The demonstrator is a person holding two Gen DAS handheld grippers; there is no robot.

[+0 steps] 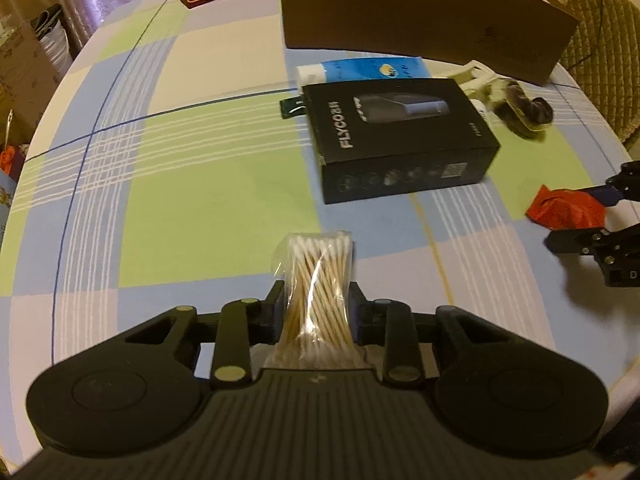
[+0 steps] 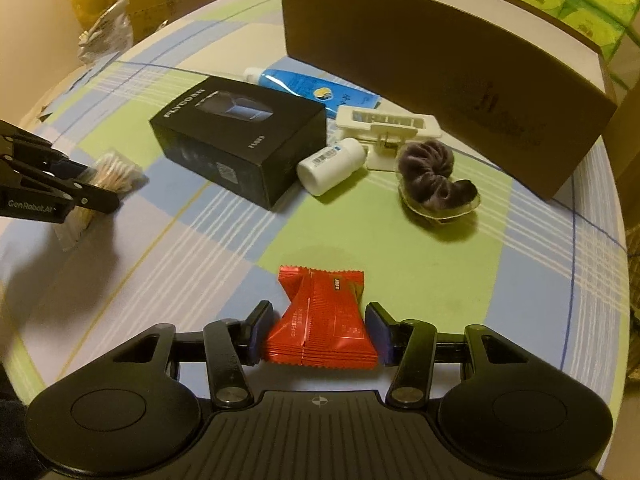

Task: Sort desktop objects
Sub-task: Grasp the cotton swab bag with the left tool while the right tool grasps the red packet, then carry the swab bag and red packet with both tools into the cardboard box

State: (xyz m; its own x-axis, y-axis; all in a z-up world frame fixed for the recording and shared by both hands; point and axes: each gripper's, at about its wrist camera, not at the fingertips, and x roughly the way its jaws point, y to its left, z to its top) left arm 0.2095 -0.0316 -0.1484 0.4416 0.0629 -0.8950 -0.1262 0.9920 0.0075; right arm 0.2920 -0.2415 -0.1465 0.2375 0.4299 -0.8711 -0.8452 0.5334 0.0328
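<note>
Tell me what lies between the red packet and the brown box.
In the right wrist view: bare tablecloth, then the purple scrunchie in its clear tray between the red packet and the brown box.

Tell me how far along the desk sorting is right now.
Early, it seems. Nothing shows inside the big brown box, though its interior is mostly hidden. In hand: the left gripper clamps a bag of cotton swabs, and the right gripper clamps a red snack packet. Still on the table: the black box, blue tube, white bottle, white clip and purple scrunchie.
</note>
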